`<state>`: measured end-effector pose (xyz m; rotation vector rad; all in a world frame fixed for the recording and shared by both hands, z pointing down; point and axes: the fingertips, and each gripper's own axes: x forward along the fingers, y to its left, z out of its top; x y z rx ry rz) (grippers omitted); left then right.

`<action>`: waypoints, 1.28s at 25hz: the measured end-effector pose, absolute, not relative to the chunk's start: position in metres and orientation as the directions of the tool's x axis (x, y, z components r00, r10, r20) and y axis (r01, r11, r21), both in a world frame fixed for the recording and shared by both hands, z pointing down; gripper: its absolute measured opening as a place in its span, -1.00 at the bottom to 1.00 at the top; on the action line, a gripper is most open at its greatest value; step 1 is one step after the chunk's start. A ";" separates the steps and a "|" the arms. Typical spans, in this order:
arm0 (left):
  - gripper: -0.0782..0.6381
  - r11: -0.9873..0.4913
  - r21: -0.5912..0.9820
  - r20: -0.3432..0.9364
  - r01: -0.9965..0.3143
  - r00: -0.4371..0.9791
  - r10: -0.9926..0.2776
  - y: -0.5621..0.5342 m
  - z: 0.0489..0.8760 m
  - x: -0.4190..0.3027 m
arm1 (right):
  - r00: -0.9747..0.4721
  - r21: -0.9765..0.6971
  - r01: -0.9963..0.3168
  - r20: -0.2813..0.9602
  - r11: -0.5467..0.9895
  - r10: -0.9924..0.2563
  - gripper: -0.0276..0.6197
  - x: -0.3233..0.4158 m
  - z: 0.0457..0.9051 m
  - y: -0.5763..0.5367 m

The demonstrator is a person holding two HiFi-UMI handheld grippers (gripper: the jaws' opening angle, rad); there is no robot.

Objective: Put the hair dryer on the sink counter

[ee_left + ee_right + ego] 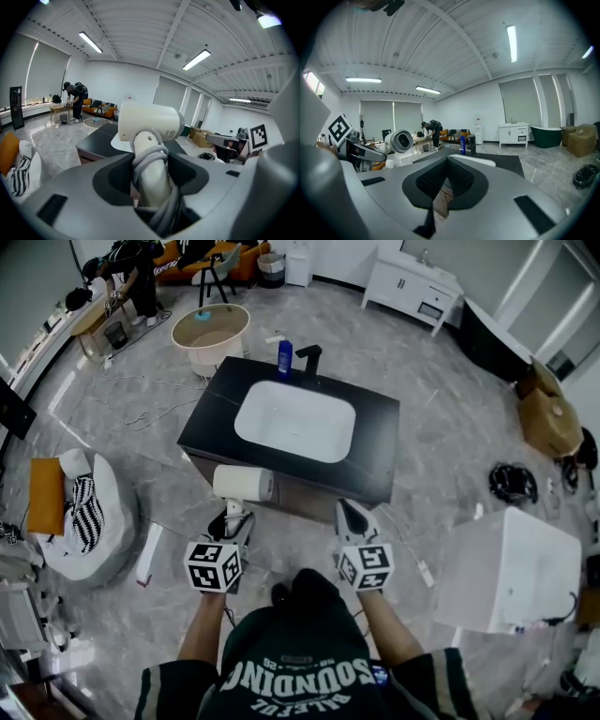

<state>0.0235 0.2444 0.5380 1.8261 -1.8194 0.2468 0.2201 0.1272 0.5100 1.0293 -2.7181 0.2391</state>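
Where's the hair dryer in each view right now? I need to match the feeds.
Head view: hair dryer lower centre, held by the left gripper, by the counter's near edge.
Left gripper view: dead centre, handle between the jaws.
Right gripper view: left of centre, round end facing the camera.
Shared landmark: black sink counter.

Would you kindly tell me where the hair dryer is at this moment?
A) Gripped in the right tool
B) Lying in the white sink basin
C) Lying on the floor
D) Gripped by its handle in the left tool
D: the left gripper view shows the left tool closed on the cord-wrapped handle of the hair dryer. In the head view it is held up at the near edge of the black counter, and the right tool is shut on nothing.
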 end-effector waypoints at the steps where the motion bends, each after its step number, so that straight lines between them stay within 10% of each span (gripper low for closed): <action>1: -0.17 0.062 0.246 0.493 -0.967 0.070 -0.867 0.242 0.539 0.021 | -0.726 -0.075 -0.671 0.269 0.738 -0.633 -0.91 0.218 0.512 0.125; 32: -0.17 0.026 0.244 0.556 -0.969 0.118 -0.823 -0.029 0.564 -0.133 | -0.685 -0.132 -0.714 0.335 0.688 -0.646 -0.91 0.068 0.542 -0.133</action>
